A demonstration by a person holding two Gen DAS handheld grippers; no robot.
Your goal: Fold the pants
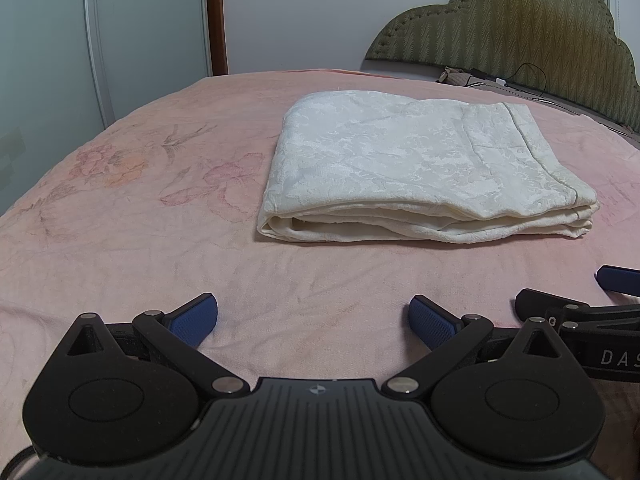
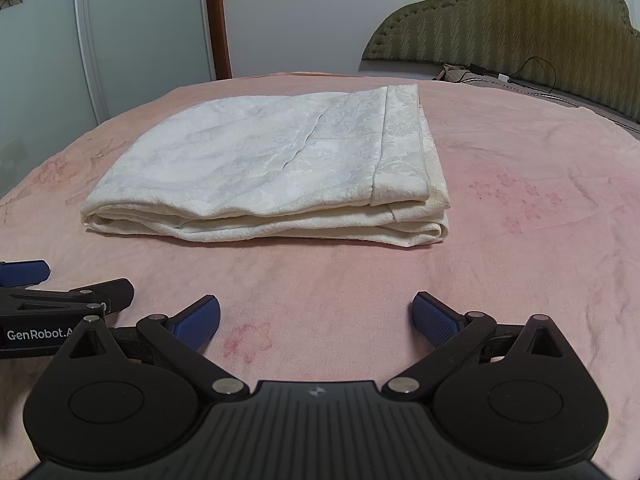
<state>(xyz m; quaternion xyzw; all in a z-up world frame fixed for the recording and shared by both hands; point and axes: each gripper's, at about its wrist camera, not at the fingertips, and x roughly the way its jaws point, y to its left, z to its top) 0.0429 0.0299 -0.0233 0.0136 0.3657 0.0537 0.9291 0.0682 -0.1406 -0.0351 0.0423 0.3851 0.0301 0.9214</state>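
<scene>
Left wrist view: left gripper (image 1: 313, 318) low over the pink bedspread (image 1: 120, 240), jaws spread wide, nothing between the blue pads (image 1: 192, 320). Bare fabric shows in the gap. White pants (image 1: 420, 172) lie folded into a thick rectangular stack on the bedspread, ahead and somewhat right of the gripper, well clear of the fingertips. Layered fold edges face near; a hemmed band runs along the stack's right side. Faded floral print on the bedspread left of the pants. At the right edge, part of the right gripper (image 1: 560, 292) enters the view, one blue pad and one black finger visible, apart from each other. Far right: olive padded headboard (image 1: 520, 32), a black cable (image 1: 528, 80) lying at its base. Far left: pale wardrobe door (image 1: 140, 20), brown door frame (image 1: 216, 16) beside it.

Right wrist view: right gripper (image 2: 316, 318) also low over the bedspread (image 2: 520, 240), jaws wide apart, holding nothing. Pants (image 2: 272, 168) ahead and slightly left, flat, untouched by either tool. Stacked layers visible along the near edge; hem band on the right side of the stack. Left gripper (image 2: 76, 280) shows at the left edge, near, its fingers apart. Headboard (image 2: 520, 28) far right, wardrobe door (image 2: 140, 20) far left
</scene>
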